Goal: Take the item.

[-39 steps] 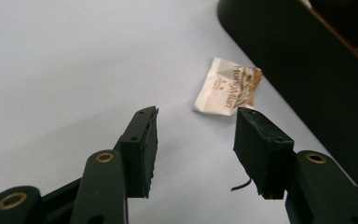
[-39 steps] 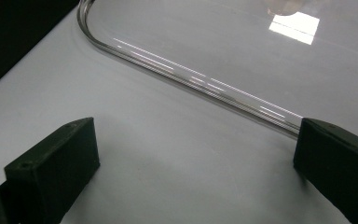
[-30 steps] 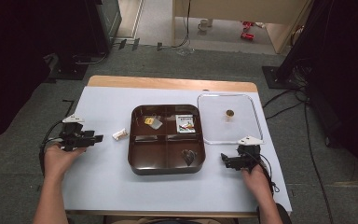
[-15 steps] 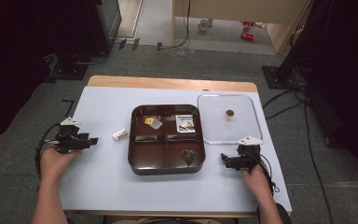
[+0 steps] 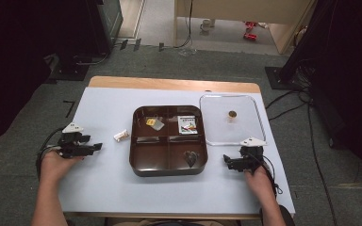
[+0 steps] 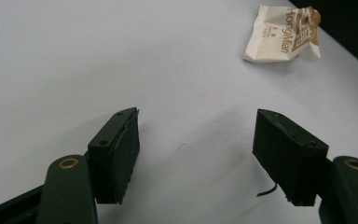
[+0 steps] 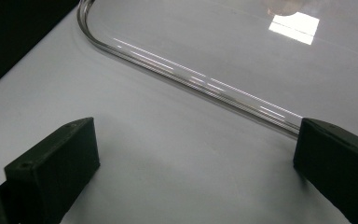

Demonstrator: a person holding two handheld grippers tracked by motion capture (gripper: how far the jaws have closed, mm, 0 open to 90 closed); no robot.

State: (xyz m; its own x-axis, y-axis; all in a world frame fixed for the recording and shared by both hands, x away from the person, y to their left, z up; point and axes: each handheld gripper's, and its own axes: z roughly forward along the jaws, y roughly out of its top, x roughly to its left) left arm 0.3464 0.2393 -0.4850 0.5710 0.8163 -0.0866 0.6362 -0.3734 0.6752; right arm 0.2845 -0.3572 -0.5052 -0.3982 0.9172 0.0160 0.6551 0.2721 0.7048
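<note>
The left gripper rests low over the white table at its left side, held by the person's left hand, and its fingers have just been opening; they stand apart with nothing between them, only bare table surface below. Ahead of them in the left gripper view lies a small crumpled paper packet, cream with brown print, well clear of the fingers; in the high view the same packet sits just beside the left wall of the brown tray, between that tray and the left gripper. The tray is divided into four compartments: a yellow-and-clear wrapped piece lies in the far left one, a small printed card in the far right one, and a dark item in the near right one. To the right of the tray lies a clear plastic lid flat on the table, with a small brown round thing on it. The right gripper, in the right hand, rests near the lid's near edge, its fingers spread wide and empty, with the lid's rounded rim running across just beyond them.
</note>
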